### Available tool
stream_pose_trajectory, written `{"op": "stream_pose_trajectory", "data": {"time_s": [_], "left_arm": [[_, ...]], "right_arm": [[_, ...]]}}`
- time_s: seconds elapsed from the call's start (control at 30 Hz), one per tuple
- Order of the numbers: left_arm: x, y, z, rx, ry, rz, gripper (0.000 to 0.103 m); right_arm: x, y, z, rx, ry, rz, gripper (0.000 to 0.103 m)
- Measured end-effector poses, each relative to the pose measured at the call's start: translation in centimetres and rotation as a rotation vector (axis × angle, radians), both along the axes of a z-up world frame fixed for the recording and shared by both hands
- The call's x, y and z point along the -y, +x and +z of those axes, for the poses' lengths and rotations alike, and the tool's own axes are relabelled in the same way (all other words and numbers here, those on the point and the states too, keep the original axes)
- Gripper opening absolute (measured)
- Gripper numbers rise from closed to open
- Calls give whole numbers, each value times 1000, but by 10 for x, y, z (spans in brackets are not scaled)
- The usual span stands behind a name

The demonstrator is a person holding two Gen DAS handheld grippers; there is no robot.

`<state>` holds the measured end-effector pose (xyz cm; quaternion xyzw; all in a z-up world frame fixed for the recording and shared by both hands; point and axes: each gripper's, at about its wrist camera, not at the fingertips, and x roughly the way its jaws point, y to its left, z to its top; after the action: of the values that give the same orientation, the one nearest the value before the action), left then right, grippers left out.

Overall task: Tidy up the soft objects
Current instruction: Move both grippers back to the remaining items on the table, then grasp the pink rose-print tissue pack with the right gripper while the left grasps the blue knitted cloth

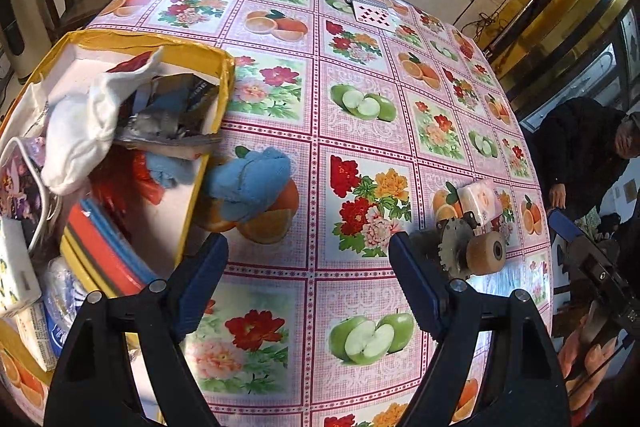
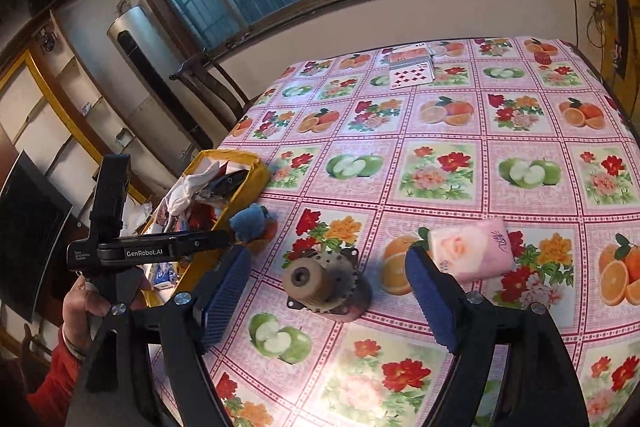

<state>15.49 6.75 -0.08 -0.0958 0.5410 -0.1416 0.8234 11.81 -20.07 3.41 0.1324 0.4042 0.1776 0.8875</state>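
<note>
Just ahead and left of my open, empty left hand-held gripper [image 1: 308, 267], the crumpled blue cloth [image 1: 248, 183] lies beside the yellow box [image 1: 200, 163]; the right hand-held gripper [image 2: 332, 291], also open, is farther.

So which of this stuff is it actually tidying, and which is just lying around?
Part of the job:
blue cloth, on the table against the box
pink tissue pack
yellow box, already holding a white cloth

Just lying about:
toothed metal part
playing cards

Table [image 1: 360, 187]; box [image 1: 208, 67], cloth [image 1: 248, 183], tissues [image 2: 472, 247].
</note>
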Motion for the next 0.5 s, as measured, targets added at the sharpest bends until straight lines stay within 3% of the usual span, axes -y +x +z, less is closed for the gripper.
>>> {"op": "stream_pose_trajectory", "data": {"time_s": [0.2, 0.5], "left_arm": [[13, 19, -17, -40, 15, -22, 83], [17, 38, -30, -57, 36, -38, 83]], "right_arm": [[24, 2, -12, -12, 24, -38, 91], [51, 17, -36, -57, 26, -92, 91]]}}
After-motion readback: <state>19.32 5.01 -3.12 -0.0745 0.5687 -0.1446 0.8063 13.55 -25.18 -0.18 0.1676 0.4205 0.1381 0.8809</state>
